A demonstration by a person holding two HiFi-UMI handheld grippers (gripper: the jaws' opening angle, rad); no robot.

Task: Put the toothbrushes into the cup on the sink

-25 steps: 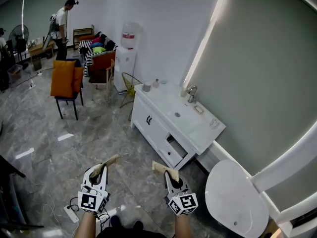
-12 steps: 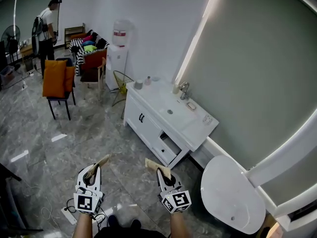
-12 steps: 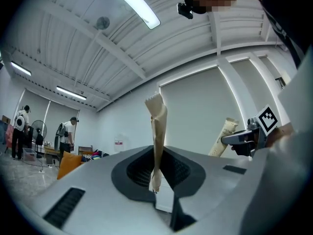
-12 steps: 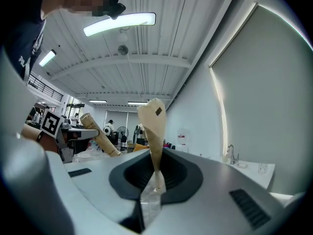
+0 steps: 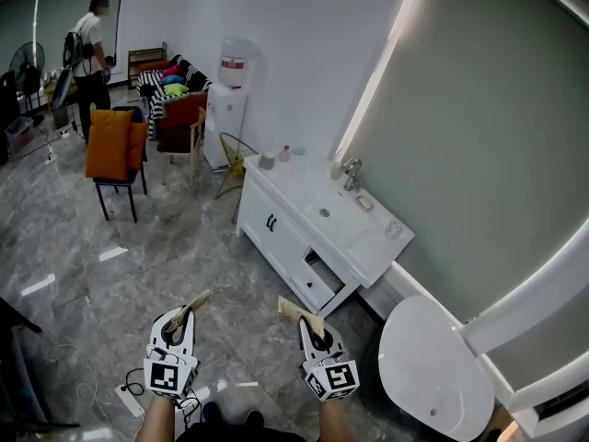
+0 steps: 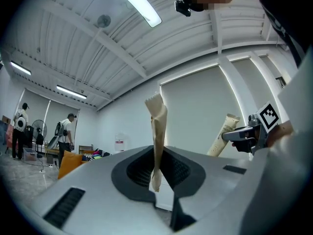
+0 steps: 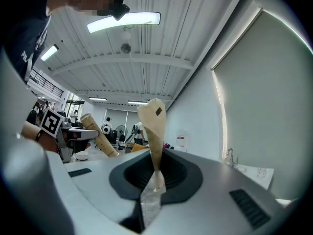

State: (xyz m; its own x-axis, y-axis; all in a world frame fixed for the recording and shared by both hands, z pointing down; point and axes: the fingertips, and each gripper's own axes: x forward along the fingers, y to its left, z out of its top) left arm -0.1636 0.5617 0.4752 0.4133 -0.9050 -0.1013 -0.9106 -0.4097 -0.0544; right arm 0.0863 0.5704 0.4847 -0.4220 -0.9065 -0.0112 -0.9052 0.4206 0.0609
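Both grippers stand low in the head view, over the grey floor and well short of the white sink cabinet [image 5: 304, 212]. My left gripper [image 5: 184, 320] is shut on a tan paper-wrapped toothbrush [image 5: 198, 303]. In the left gripper view this same toothbrush [image 6: 157, 131] rises upright from the jaws. My right gripper [image 5: 311, 328] is shut on a second wrapped toothbrush [image 5: 297, 309], which is seen as a tan packet [image 7: 152, 131] in the right gripper view. A small grey cup [image 5: 267, 161] stands at the far left end of the sink top, and the faucet [image 5: 352, 173] is by the wall.
The cabinet has a drawer [image 5: 317, 279] pulled partly open toward me. A white toilet lid [image 5: 433, 366] is at the right. A water dispenser [image 5: 230, 99], an orange-cushioned chair [image 5: 115, 155] and a standing person [image 5: 87, 49] are farther back. A power strip [image 5: 129, 396] lies by my left arm.
The head view has swayed, so the sink cabinet slid left and then back right. Both grippers keep the same hold on their toothbrushes.
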